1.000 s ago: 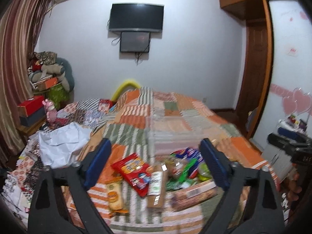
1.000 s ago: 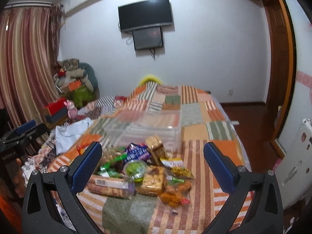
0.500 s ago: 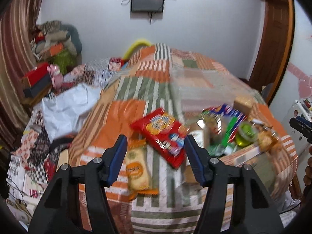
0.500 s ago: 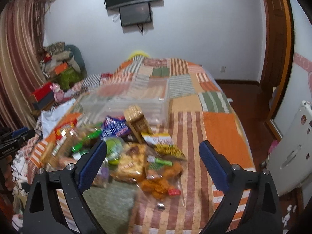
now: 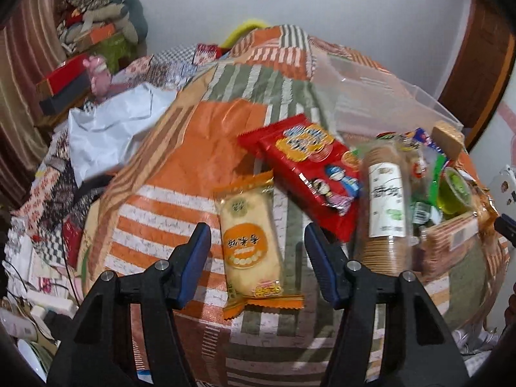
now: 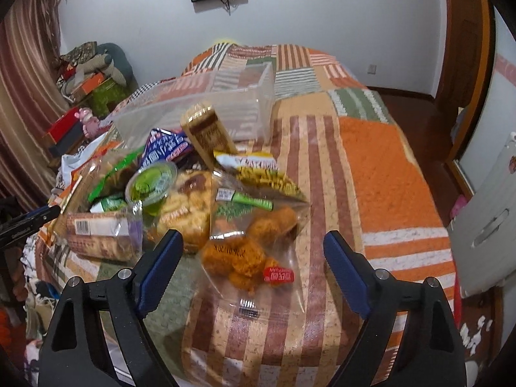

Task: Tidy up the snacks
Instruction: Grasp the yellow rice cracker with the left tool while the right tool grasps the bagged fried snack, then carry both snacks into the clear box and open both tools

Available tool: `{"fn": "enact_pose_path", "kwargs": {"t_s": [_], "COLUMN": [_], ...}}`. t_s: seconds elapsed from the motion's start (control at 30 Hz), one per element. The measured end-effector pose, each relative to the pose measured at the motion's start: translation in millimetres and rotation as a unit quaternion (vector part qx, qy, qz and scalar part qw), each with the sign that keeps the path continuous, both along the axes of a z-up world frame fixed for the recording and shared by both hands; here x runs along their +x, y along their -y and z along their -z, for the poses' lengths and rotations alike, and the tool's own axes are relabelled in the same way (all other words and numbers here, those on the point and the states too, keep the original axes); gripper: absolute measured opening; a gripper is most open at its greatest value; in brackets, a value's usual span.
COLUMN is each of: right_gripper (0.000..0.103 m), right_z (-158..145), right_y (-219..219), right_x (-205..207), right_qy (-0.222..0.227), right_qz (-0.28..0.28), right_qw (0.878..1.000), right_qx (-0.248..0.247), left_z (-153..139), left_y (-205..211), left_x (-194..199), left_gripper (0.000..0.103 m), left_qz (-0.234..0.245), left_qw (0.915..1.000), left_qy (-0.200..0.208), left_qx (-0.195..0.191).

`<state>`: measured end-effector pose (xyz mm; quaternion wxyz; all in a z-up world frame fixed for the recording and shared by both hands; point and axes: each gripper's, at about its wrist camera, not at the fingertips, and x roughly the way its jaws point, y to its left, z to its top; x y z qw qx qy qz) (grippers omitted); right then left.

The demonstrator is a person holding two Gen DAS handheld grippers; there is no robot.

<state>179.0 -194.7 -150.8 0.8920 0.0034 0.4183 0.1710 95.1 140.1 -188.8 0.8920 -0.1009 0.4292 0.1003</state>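
Snacks lie heaped on the patchwork bedspread (image 5: 206, 148) before a clear plastic bin (image 6: 206, 103). Left gripper (image 5: 258, 248), jaws spread and empty, frames an orange rice-cracker packet (image 5: 250, 242) lying lengthwise, pointing away from the camera. Right gripper (image 6: 253, 258), also wide open, frames a clear bag of fried orange snacks (image 6: 248, 248). Beside the cracker packet, a red biscuit pack (image 5: 309, 167) lies diagonally.

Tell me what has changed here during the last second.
Both claws have come down toward the snacks. The left claw has narrowed and now straddles the orange rice-cracker packet, not yet gripping it. The right claw stays wide open over the clear bag of fried pieces. The snacks and the clear bin have not moved.
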Motion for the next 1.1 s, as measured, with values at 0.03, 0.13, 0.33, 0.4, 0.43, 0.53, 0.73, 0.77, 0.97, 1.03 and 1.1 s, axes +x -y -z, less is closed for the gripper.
{"fn": "enact_pose_path", "kwargs": {"t_s": [0.03, 0.13, 0.33, 0.4, 0.43, 0.53, 0.73, 0.77, 0.97, 1.03, 1.1], "right_gripper": [0.081, 0.073, 0.063, 0.062, 0.061, 0.056, 0.046, 0.046, 0.044, 0.044, 0.044], "right_z": [1, 4, 5, 5, 5, 6, 4, 3, -2, -5, -10], "right_y": [-1, 4, 10, 10, 10, 7, 6, 6, 7, 9, 11], "right_x": [1, 6, 10, 12, 13, 15, 13, 13, 7, 4, 1], "right_qy": [-0.006, -0.026, -0.03, -0.029, -0.027, -0.027, -0.02, -0.018, -0.011, -0.004, 0.004], "right_qz": [0.001, 0.005, 0.015, 0.016, 0.017, 0.011, 0.013, 0.012, 0.017, 0.019, 0.023], "right_qw": [1.0, 0.999, 0.998, 0.998, 0.999, 0.998, 0.998, 0.999, 0.999, 0.999, 0.998], "right_qx": [0.002, 0.029, 0.046, 0.046, 0.044, 0.048, 0.05, 0.049, 0.049, 0.051, 0.052], "left_z": [4, 12, 20, 21, 22, 22, 19, 18, 0, -7, -16], "left_y": [-2, -4, -10, -11, -12, -11, -10, -9, -2, 1, 5], "left_x": [1, 3, 5, 6, 7, 7, 5, 4, -7, -11, -15], "left_gripper": [0.06, 0.061, 0.057, 0.053, 0.051, 0.042, 0.035, 0.034, 0.034, 0.034, 0.034], "left_qz": [-0.002, -0.005, -0.003, 0.001, 0.002, 0.006, -0.004, -0.006, -0.003, -0.001, 0.003], "left_qw": [1.0, 0.9998, 0.9992, 0.9988, 0.9986, 0.9983, 0.9985, 0.9988, 0.9993, 0.9992, 0.9987], "left_qy": [-0.004, -0.013, -0.011, -0.008, -0.007, -0.001, 0.007, 0.007, 0.026, 0.035, 0.047], "left_qx": [-0.004, -0.012, -0.038, -0.049, -0.052, -0.058, -0.054, -0.049, -0.026, -0.021, -0.018]}}
